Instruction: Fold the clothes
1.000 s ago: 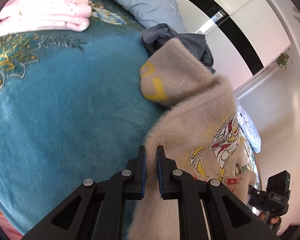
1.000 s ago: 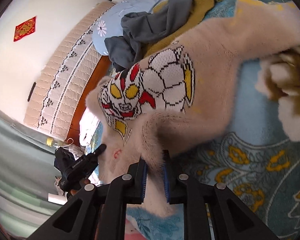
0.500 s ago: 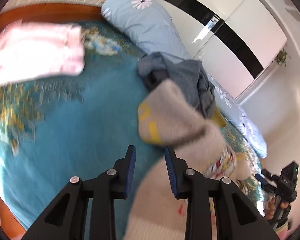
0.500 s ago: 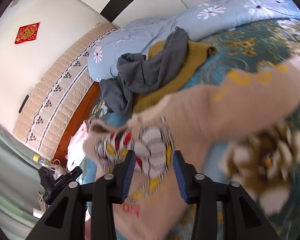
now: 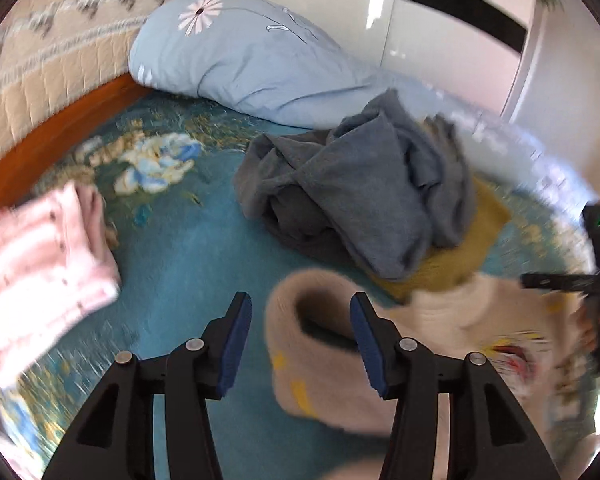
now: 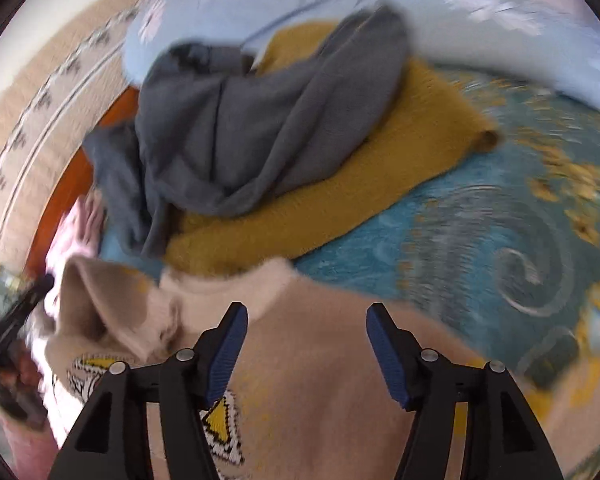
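A person is standing at a bed covered by a teal floral blanket [image 5: 188, 248], working a pair of tongs in each hand.

Nearest, the left gripper [image 5: 296, 336] is hanging open over the blanket; its jaws have just been opening, and a rolled sleeve of the beige sweater [image 5: 320, 364] is lying between them with the pads not pressing it. The right gripper [image 6: 304, 344] is also standing open, its jaws having just been opening too, above the sweater's body [image 6: 324, 360], which is lying loose near the bed's near edge with its cartoon print partly showing.

Just beyond the sweater, a mustard knit [image 6: 340, 184] is lying flat with a crumpled grey garment [image 5: 352, 200] heaped on top. Toward the bed's left edge, a folded pink garment [image 5: 40, 264] is resting. Farthest, a pale blue pillow [image 5: 244, 60] is leaning along the head of the bed against the quilted headboard [image 5: 40, 76].

The step in hand looks like laying the sweater out flat. The next move probably calls for straightening the curled sleeve before any fold.
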{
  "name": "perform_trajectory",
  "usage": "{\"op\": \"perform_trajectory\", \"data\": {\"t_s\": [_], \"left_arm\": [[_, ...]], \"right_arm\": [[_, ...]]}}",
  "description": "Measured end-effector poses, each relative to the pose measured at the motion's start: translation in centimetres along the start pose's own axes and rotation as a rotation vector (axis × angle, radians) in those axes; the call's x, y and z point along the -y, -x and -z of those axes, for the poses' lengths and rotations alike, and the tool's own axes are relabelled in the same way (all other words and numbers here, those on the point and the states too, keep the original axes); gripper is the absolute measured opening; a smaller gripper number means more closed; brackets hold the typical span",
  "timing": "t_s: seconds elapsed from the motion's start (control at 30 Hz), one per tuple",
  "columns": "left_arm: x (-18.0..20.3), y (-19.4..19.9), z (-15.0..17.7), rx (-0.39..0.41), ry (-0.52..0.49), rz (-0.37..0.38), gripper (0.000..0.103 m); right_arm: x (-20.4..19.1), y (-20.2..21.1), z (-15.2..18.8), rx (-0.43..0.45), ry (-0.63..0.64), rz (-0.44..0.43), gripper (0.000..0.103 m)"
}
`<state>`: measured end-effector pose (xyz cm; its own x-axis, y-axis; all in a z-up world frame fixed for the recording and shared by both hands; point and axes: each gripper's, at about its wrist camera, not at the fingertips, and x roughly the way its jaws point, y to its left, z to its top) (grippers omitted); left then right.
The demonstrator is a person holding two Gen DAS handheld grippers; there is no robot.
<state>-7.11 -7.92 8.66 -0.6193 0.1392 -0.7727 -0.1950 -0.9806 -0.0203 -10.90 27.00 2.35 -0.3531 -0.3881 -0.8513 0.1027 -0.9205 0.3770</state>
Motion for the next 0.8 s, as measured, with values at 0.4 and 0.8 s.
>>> {"op": "perform_trajectory", "data": {"t_s": [0.4,0.8], "left_arm": [[-3.7,-2.8,6.5,-0.098,0.173,0.032,0.052],[-5.1,-0.7,9.5,0.033,0.240,-0.042,0.054]], "right_arm": [[0.3,-5.4,-2.2,-0.160,0.141,0.003,0.071],[-0.9,-3.8,0.3,-0.131,0.251,0.043,0.034]]}}
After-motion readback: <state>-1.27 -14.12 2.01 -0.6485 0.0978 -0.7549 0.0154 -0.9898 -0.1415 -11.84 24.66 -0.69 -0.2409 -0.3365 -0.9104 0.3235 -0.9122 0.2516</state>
